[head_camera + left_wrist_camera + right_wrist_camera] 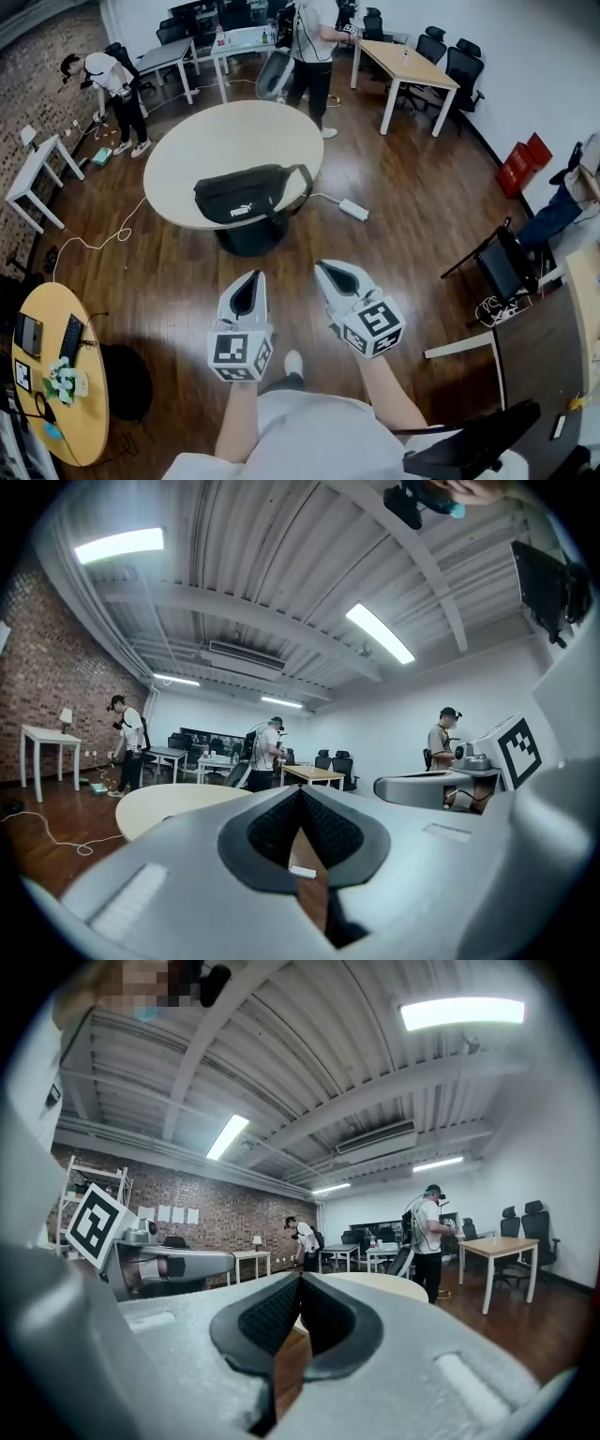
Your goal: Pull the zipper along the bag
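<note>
A black waist bag (248, 192) with a white logo lies on the near side of the round beige table (206, 141); its strap loops to the right. My left gripper (251, 276) and right gripper (323, 266) hover side by side above the wooden floor, well short of the table, both pointing toward it. Both are shut with nothing between the jaws. In the left gripper view the left gripper (300, 791) shows its tips closed, with the table (178, 803) beyond. In the right gripper view the right gripper (300, 1277) also has its tips together. The bag is hidden in both gripper views.
A white power strip (353, 209) and its cable lie on the floor right of the table. Two people (314, 47) stand at the far desks. A small round table (56, 375) is at near left, and a black chair (502, 267) at right.
</note>
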